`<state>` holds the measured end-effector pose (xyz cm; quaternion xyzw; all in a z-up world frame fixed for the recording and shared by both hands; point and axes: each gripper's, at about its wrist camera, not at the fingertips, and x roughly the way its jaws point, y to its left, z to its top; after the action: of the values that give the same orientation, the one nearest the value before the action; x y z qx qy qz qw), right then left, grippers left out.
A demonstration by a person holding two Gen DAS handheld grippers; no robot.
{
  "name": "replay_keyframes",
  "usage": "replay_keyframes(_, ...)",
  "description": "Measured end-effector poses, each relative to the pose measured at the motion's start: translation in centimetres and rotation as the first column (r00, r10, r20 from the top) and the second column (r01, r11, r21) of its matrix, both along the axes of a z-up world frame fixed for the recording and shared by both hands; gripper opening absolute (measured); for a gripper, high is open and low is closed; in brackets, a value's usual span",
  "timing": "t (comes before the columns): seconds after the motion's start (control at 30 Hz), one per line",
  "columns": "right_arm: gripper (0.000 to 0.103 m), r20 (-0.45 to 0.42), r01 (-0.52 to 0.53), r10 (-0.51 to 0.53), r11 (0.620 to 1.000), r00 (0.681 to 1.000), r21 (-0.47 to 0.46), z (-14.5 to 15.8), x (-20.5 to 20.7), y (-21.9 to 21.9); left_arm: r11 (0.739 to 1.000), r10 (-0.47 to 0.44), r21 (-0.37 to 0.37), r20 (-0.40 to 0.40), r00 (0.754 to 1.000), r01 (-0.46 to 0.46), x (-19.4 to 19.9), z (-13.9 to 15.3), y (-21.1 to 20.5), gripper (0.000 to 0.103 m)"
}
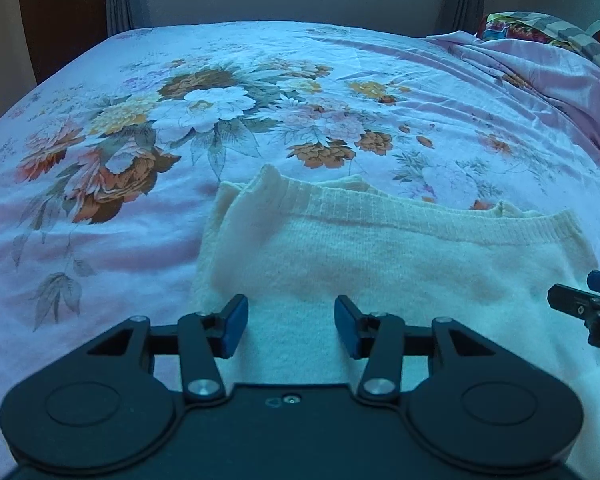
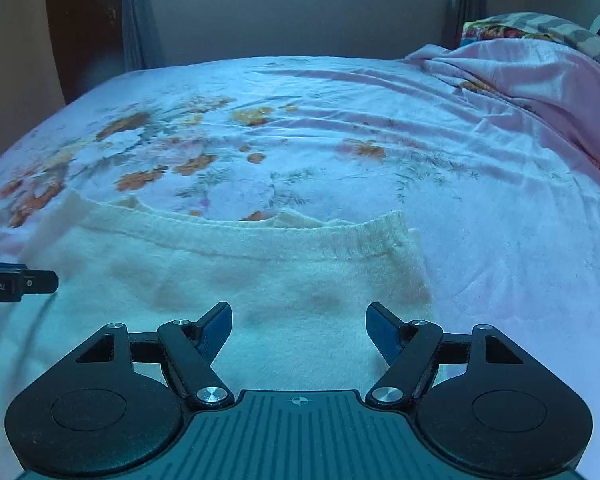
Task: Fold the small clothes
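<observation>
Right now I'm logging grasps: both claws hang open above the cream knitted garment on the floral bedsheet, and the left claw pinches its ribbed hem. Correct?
Not quite. The left claw pinches nothing: the left wrist view shows its blue pads apart with the cream knitted garment lying loose beneath. The right claw is open too, over the floral bedsheet.

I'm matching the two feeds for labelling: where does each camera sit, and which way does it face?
Left wrist view: on the left gripper, looking forward and down over its open fingers at the cream knit garment on the floral bedsheet; the right gripper's tip shows at the right edge.
Right wrist view: on the right gripper, same heading, fingers open over the garment's right part; the left gripper's tip enters at the left edge.
Shared: garment, bedsheet, bunched pink blanket.
</observation>
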<state>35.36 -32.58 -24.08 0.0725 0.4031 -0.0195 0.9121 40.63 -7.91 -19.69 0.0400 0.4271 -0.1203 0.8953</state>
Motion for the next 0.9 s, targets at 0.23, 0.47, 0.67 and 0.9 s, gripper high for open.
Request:
replay_keyframes(0.23,0.073,0.031,-0.055,0.053,0.997,0.998,0.047,2.0,-4.0,2.4,0.998,0.05,-0.027,-0.022,0.999,-0.05,-2.8,1.4,4.8,0.046)
replay_keyframes(0.47,0.073,0.021,-0.116,0.115,0.992,0.993,0.049,1.7,-8.1,5.6,0.999,0.017,-0.028,-0.06,0.998,-0.019,-7.3,0.3,6.1,0.046)
replay_keyframes(0.67,0.073,-0.045,-0.16,0.16,0.987,0.986,0.015,-0.2,-9.7,7.0,0.995,0.042,-0.081,-0.106,0.993,-0.051,-8.0,-0.4,7.1,0.048)
replay_keyframes(0.9,0.073,0.016,-0.117,0.116,0.988,0.993,0.105,1.8,-9.8,5.8,0.981,0.076,-0.169,-0.105,0.992,-0.094,-5.9,1.0,8.2,0.066)
